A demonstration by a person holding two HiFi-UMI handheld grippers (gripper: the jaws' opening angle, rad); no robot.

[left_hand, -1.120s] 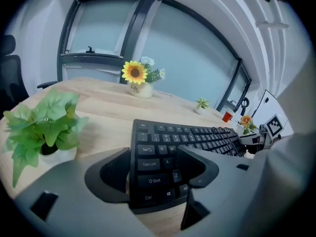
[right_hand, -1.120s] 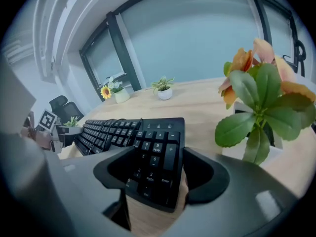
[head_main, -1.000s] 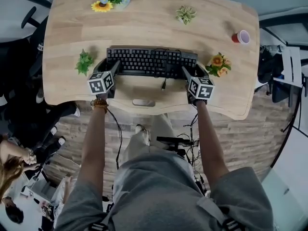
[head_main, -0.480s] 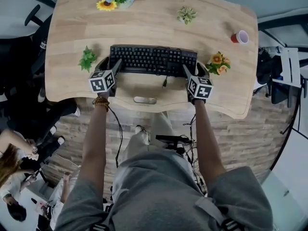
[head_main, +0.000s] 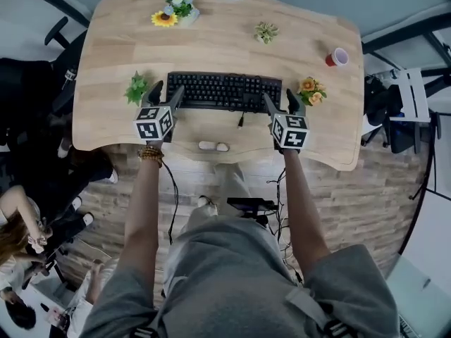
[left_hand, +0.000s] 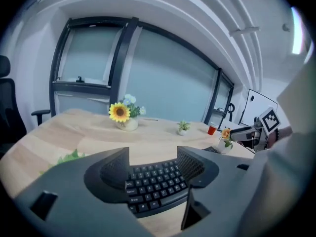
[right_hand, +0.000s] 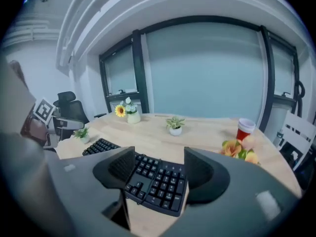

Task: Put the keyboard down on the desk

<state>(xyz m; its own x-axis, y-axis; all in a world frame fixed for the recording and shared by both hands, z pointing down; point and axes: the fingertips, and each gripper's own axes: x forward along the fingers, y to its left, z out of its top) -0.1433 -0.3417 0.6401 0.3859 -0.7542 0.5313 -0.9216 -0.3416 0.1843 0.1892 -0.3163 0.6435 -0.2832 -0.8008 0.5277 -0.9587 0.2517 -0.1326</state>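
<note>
A black keyboard lies flat on the wooden desk, near its front edge, with a short cable hanging from its near side. My left gripper is open at the keyboard's left end, whose keys show between and beyond the spread jaws. At the right end my right gripper is also open, and the number-pad end sits between its jaws. Neither pair of jaws presses on anything.
A small green plant stands just left of the left gripper, and orange flowers just right of the right one. Farther back are a sunflower vase, a little potted plant and a red cup. Office chairs and people are at the left.
The head view has pulled back, so the desk looks smaller. Both grippers stay open at the keyboard's two ends, and the keyboard has not visibly moved on the desk.
</note>
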